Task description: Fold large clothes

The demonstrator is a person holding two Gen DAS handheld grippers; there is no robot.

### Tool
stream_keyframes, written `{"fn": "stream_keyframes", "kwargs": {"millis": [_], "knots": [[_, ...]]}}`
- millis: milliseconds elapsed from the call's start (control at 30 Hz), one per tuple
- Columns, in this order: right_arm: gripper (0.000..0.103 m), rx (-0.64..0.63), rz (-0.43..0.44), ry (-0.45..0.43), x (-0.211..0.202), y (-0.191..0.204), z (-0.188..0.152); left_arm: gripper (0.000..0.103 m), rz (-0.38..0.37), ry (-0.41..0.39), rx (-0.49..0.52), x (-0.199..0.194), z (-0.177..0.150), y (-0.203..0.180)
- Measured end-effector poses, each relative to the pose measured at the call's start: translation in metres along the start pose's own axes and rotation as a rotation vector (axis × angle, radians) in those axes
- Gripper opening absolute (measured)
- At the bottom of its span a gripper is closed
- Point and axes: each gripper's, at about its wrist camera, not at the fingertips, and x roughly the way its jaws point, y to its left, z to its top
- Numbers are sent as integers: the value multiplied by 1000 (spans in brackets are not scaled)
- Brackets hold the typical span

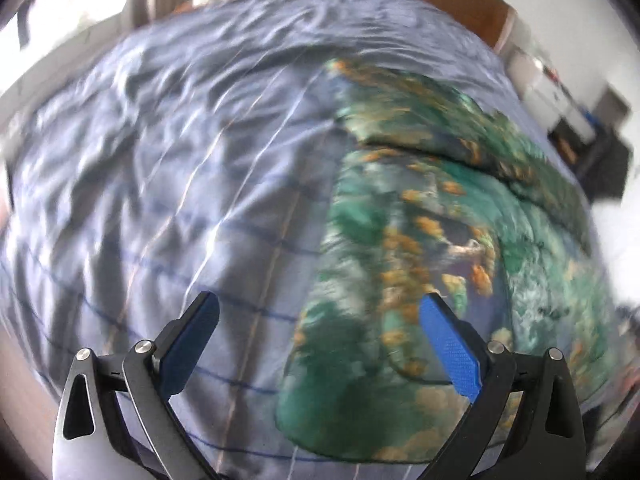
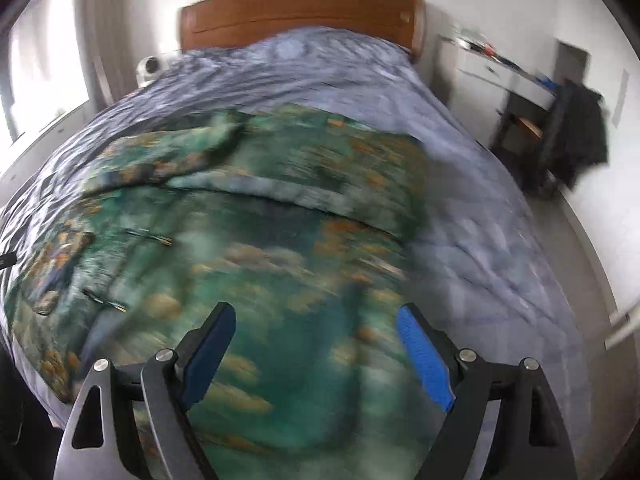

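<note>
While both your claws, left claw (image 1: 320, 312) and right claw (image 2: 316, 324), hang wide and empty, the green printed garment (image 2: 248, 240) lies spread on the bed (image 2: 480, 216), one sleeve seemingly turned in; most folding remains.

A garment (image 2: 240, 240) lies spread on the bed's duvet (image 2: 460, 200); the headboard (image 2: 300, 12) stands far behind, a desk (image 2: 504, 76) to the right.

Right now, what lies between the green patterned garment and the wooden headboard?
Only rumpled blue bedcover lies between the garment and the headboard; the right wrist view shows it best.
</note>
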Motion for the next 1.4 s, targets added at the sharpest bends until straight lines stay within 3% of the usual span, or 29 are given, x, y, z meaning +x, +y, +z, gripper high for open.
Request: {"fn": "stream_keyframes", "kwargs": {"millis": [67,167,233,333,433,533,600,667,700,767,867,1000,1400], "knots": [[85,43,-26,36,-3,-26,-15,100,-69,28,-12,5,-3,7],[85,124,-18,115,-2,-63,-40,100,-80,113,35,27,-12,3],[85,177,21,169,2,-80,-54,100,-107,175,77,42,-22,-6],[85,210,101,214,6,-87,-69,100,-125,177,157,44,-31,-20],[85,180,170,237,11,-77,-76,98,-166,206,172,44,-33,-27],[85,134,180,258,22,-64,-79,77,-160,235,177,41,-35,-30],[85,159,197,294,30,-66,-81,51,-165,248,174,37,-36,-29],[84,221,255,348,33,-72,-82,31,-177,251,159,30,-36,-27],[80,242,289,365,34,-73,-83,22,-185,252,154,28,-36,-27],[25,222,328,366,30,-68,-82,16,-191,251,142,25,-36,-29],[16,131,297,354,20,-52,-78,14,-177,237,145,17,-36,-32],[15,41,270,330,5,-38,-70,12,-177,229,158,4,-39,-34],[14,51,298,373,-5,-49,-59,12,-187,281,132,-9,-66,-13]]}}
